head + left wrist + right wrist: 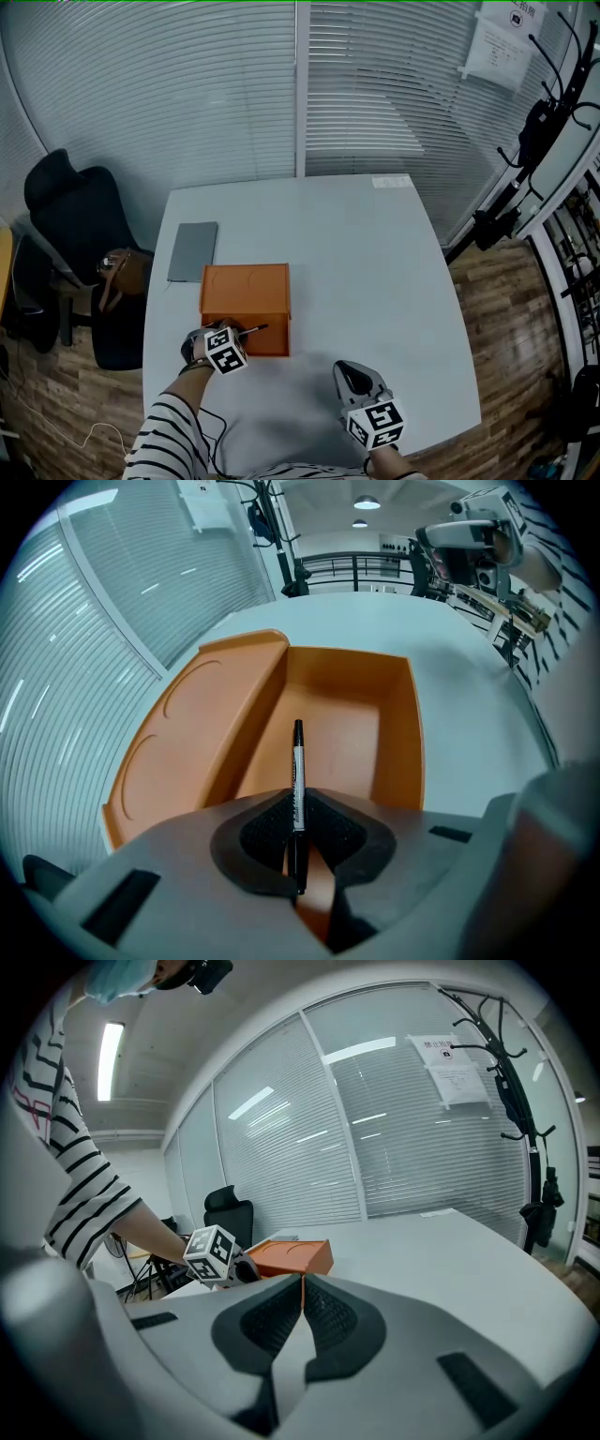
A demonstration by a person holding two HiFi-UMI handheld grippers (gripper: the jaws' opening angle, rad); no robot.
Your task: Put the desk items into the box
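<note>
An orange box [246, 292] lies on the white table [375, 281] with its lid folded open. In the left gripper view its hollow [347, 719] is straight ahead and below, and the lid [202, 733] lies flat to the left. My left gripper [239, 336] hovers at the box's near left corner, shut on a thin black and white pen [298, 771]. The pen [251, 330] sticks out past the pads over the hollow. My right gripper [352, 375] rests low near the table's front edge, shut, with nothing between its pads [323, 1312].
A flat grey notebook [193, 250] lies on the table beyond the box's left side. A black office chair [75, 225] with a brown bag [122, 272] stands off the table's left. A black coat rack [539, 122] stands at the right. A small label [391, 182] sits at the far edge.
</note>
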